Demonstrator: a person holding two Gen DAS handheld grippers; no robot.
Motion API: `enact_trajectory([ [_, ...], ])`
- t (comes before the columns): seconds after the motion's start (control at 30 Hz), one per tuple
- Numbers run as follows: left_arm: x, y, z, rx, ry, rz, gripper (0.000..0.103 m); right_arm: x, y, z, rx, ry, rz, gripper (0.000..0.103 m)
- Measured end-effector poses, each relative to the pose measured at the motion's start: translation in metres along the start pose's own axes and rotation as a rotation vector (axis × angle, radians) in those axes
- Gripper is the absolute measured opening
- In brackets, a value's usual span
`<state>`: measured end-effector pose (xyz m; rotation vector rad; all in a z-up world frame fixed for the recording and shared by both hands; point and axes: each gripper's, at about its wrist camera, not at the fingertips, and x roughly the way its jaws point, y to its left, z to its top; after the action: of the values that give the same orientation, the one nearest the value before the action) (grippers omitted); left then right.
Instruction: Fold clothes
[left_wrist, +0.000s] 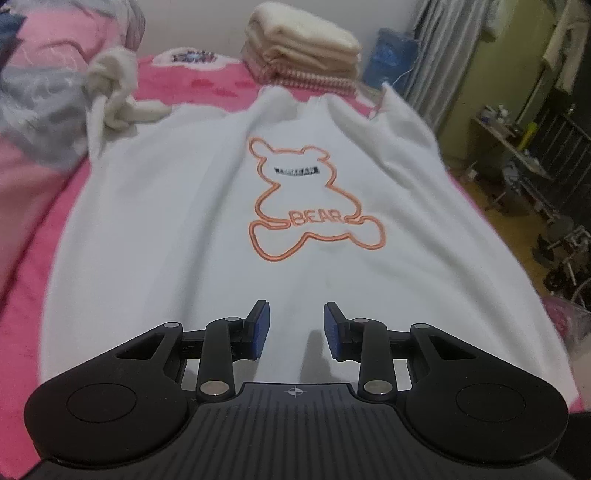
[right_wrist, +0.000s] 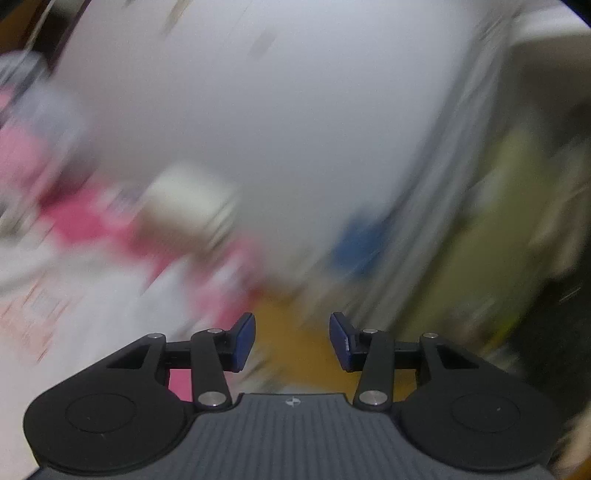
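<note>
A white sweatshirt (left_wrist: 166, 229) with an orange bear outline and the word BEAR lies spread flat on a pink bed cover (left_wrist: 22, 280). My left gripper (left_wrist: 296, 330) hovers over its near hem, open, with nothing between the blue pads. The right wrist view is heavily blurred. My right gripper (right_wrist: 292, 341) is open and empty there, over the yellow floor (right_wrist: 295, 332) beside the bed edge. Part of the white sweatshirt (right_wrist: 74, 317) shows blurred at the left of that view.
A stack of folded cream towels (left_wrist: 303, 48) sits at the far end of the bed. A knotted white cloth (left_wrist: 114, 88) lies at the far left beside crumpled pink and grey bedding (left_wrist: 40, 85). To the right the bed drops to a cluttered floor (left_wrist: 517, 177).
</note>
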<state>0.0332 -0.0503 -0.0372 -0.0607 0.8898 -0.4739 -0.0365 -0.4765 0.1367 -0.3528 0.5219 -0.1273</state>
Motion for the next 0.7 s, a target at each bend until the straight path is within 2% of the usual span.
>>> enact_trajectory([
  [0.07,0.010,0.000,-0.002,-0.007,0.010,0.011,0.032,0.057,0.027,-0.012,0.078,0.116,0.143,0.047],
  [0.13,0.017,0.001,-0.005,-0.004,0.010,0.015,0.032,0.096,0.043,-0.017,0.215,0.163,0.250,0.047],
  [0.23,0.020,0.004,-0.007,0.002,-0.020,0.006,0.032,0.151,0.043,-0.013,0.461,0.212,0.372,0.049],
  [0.37,0.023,0.011,-0.012,-0.036,-0.068,-0.023,0.034,0.201,0.045,-0.023,0.633,0.310,0.439,0.059],
  [0.5,0.025,0.019,-0.014,-0.095,-0.111,-0.056,0.034,0.230,0.049,-0.037,0.741,0.391,0.522,0.059],
  [0.6,0.030,0.018,-0.009,-0.094,-0.135,-0.060,0.034,0.237,0.059,-0.037,0.740,0.398,0.544,0.058],
  [0.63,0.032,0.018,-0.008,-0.092,-0.143,-0.061,0.034,0.238,0.063,-0.035,0.719,0.392,0.538,0.055],
  [0.7,0.036,0.018,-0.005,-0.090,-0.158,-0.059,0.034,0.239,0.070,-0.031,0.680,0.379,0.523,0.037],
])
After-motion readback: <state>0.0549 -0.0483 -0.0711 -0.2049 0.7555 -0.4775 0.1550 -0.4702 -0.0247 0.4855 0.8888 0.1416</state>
